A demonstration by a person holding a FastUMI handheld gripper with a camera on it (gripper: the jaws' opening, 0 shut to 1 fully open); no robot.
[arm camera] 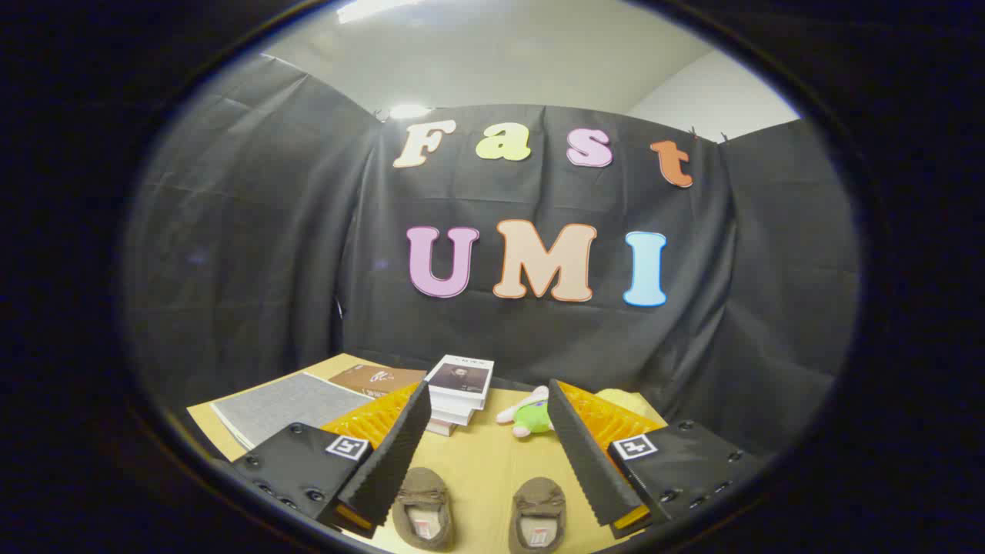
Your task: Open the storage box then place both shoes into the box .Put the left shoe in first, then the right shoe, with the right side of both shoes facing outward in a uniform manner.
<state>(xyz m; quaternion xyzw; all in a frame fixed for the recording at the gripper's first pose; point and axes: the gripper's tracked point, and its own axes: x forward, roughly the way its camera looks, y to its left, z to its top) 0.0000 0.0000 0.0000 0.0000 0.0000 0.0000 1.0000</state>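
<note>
1. Hand-held gripper [483, 450] raised above the light wooden table [477, 462], fingers spread wide, pinching nothing.
2. Two brown suede slip-on shoes side by side on the table, just below and between the spread fingers: one shoe [422, 508] near the left finger, the other shoe [539, 514] near the right finger, openings toward the camera.
3. Beyond the fingers, at the far table edge: stack of white books [459, 394] with a dark cover picture on top.
4. Right of the stack: small green and pink plush toy [529, 414] lying on the table.
5. Left of the stack: brown booklet [375, 378] and grey woven mat [288, 406], lying flat.
6. Backdrop: black cloth wall [254, 254] behind the table.
</note>
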